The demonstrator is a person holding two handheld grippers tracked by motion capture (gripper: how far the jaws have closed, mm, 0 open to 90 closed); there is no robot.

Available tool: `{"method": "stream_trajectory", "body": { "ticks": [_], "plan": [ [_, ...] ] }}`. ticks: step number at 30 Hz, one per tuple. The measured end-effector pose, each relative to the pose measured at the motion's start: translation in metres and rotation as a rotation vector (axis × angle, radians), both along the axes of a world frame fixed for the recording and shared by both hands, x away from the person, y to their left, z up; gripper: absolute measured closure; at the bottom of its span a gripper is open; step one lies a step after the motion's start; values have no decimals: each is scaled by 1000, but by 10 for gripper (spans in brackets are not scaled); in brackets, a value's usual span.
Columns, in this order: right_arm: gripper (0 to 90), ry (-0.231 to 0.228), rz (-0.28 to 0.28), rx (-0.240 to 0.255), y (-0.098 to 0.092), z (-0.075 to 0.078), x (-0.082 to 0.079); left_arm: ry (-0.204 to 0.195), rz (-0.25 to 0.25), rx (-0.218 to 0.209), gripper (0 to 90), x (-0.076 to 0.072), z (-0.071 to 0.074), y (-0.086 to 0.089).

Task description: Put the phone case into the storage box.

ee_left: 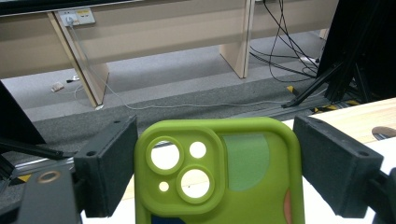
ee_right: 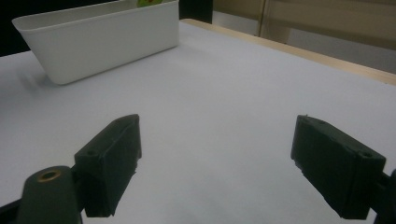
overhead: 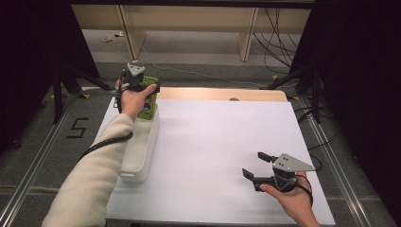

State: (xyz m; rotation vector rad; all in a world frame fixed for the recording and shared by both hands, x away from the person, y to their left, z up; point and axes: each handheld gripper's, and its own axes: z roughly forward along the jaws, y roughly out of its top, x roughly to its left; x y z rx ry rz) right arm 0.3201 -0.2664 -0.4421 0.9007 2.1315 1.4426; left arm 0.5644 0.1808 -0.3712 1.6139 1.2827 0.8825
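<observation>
Left gripper (overhead: 142, 87) clamped on green phone case (ee_left: 219, 172), held upright over far end of white bin (overhead: 137, 156). Could slip or catch the bin's rim if lowered tilted; thin, smooth shell, little pad contact. Right gripper (overhead: 257, 168) spread, nothing between, hovering over bare tabletop (overhead: 213, 137), near the front-right edge. Ample room between.

A lime-green soft phone case (ee_left: 219, 177) with round camera cut-outs is being held upright, its camera end uppermost, over the far end of a long white plastic bin (overhead: 139, 151).
</observation>
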Motion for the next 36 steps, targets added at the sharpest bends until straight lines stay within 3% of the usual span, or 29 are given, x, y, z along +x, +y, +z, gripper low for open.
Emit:
{"method": "stream_trajectory", "body": {
  "ticks": [36],
  "plan": [
    [173, 0, 1, 0, 0, 0, 0, 29, 1, 3, 164, -1, -12, 0]
  ]
}}
